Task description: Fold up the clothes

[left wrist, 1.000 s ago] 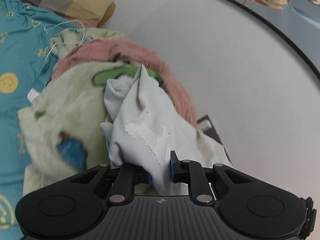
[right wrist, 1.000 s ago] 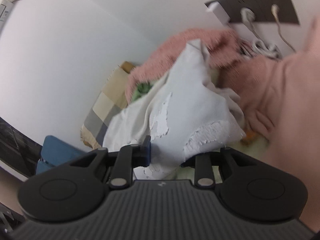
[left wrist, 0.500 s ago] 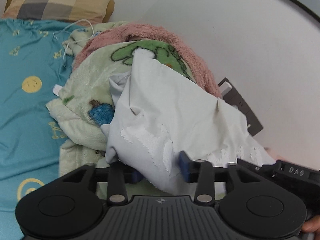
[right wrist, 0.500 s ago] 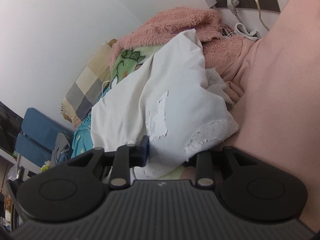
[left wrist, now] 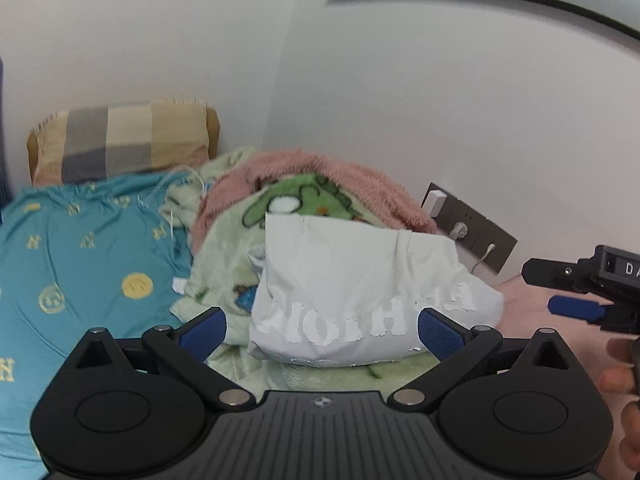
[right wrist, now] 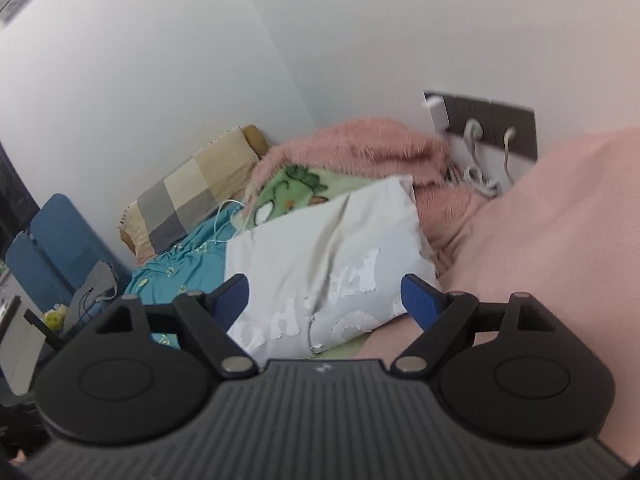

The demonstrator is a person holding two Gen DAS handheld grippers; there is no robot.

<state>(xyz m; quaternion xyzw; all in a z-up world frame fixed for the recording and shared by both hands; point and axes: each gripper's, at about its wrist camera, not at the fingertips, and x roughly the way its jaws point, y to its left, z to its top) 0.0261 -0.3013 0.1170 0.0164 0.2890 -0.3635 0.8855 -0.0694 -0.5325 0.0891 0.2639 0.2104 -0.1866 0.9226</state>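
White walls and a bed (left wrist: 80, 264) are seen from the left wrist: the folded white shirt (left wrist: 360, 292) is laid on the green blanket (left wrist: 224, 256), and the left gripper (left wrist: 320, 330) is opening, nothing pinched. From the right wrist, the right gripper (right wrist: 324, 294) is likewise opening over the shirt. The release seems done; a next garment is judged needed.

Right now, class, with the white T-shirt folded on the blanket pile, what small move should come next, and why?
Probably draw both away. The left hand-held gripper and right hand-held gripper are opening, pads off the folded white T-shirt, which rests alone on the green blanket.
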